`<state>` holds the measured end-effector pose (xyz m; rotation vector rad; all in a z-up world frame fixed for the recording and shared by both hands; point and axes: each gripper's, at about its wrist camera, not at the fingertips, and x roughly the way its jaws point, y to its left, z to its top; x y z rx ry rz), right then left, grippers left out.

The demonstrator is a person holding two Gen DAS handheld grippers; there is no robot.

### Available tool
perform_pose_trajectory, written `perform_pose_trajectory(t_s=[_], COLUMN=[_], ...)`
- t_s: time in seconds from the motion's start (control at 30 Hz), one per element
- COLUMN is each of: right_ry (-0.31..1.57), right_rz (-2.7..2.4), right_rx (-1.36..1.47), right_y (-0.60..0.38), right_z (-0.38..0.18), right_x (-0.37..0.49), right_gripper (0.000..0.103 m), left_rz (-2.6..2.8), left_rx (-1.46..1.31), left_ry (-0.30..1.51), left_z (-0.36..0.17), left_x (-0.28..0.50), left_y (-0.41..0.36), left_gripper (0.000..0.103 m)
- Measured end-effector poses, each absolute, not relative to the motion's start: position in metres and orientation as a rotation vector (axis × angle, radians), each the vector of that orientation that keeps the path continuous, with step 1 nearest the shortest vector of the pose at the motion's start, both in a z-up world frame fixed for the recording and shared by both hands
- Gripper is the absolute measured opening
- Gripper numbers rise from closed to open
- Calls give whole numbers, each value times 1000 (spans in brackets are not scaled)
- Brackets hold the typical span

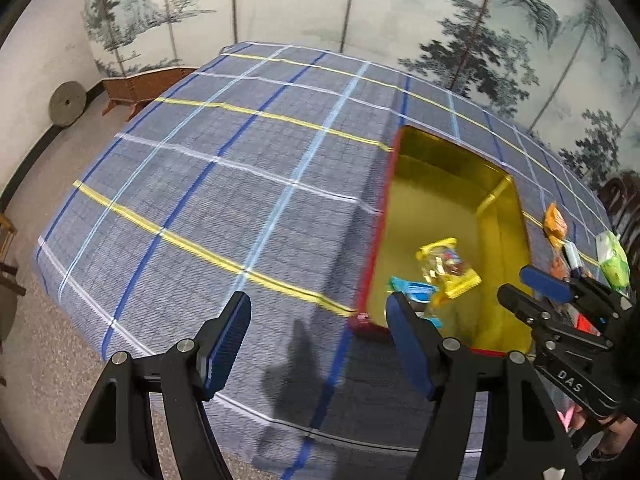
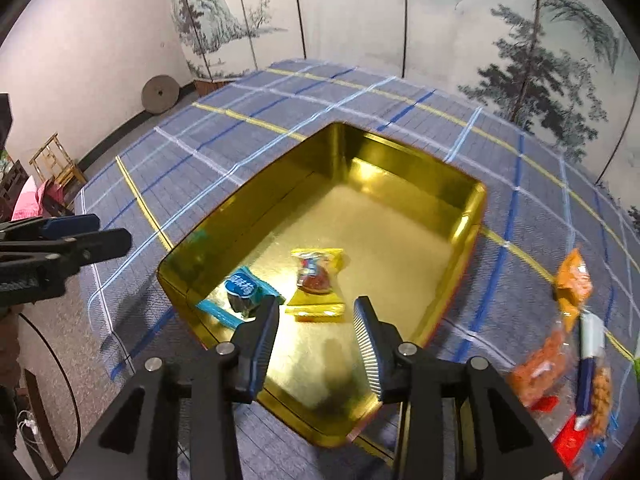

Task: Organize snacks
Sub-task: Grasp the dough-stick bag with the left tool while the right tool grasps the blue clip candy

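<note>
A gold tin box point(image 2: 472, 208) with red outer walls point(image 1: 376, 240) sits open on the plaid tablecloth. Inside lie a yellow snack packet point(image 2: 318, 280) point(image 1: 448, 268) and a blue snack packet point(image 2: 244, 292) point(image 1: 412, 290). My right gripper point(image 2: 316, 320) is open and empty, hovering over the box's near end, just short of the two packets. My left gripper point(image 1: 320, 324) is open and empty, above the cloth left of the box. It shows at the left edge of the right wrist view point(image 2: 92, 236). The right gripper shows in the left wrist view point(image 1: 532, 286).
Several loose snack packets lie on the cloth right of the box: orange ones point(image 2: 574, 280) point(image 1: 556, 222), a blue-white stick point(image 2: 590, 356) and a green packet point(image 1: 612, 260). A painted folding screen point(image 2: 440, 20) stands behind the table. The table's left edge drops to the floor point(image 1: 48, 184).
</note>
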<state>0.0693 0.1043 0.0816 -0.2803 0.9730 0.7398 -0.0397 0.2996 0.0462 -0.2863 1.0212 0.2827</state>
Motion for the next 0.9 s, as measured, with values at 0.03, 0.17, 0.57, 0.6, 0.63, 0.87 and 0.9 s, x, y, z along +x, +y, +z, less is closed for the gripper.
perform_pose_trajectory(t_s=[0.03, 0.17, 0.57, 0.6, 0.63, 0.87, 0.9], right_ry=[965, 943, 980, 990, 999, 1046, 1053], right_rz=[730, 664, 272, 230, 200, 57, 50], right_rx=[-279, -270, -169, -162, -149, -23, -13], right_y=[98, 60, -116, -132, -147, -227, -232], right_z=[85, 96, 91, 88, 85, 65, 62], right_x=[68, 66, 94, 97, 100, 114, 117], right_gripper=[39, 39, 39, 39, 39, 39, 39], left_rz=[271, 209, 9, -5, -19, -116, -123], left_rx=[-279, -238, -121, -110, -100, -39, -32], left_ry=[1021, 1026, 1058, 1059, 1059, 1076, 1080], left_z=[47, 49, 46, 46, 46, 37, 36], left_x=[-38, -26, 8, 11, 13, 39, 43], left_y=[294, 266, 178, 171, 165, 118, 112], left_gripper=[66, 66, 66, 66, 66, 66, 66])
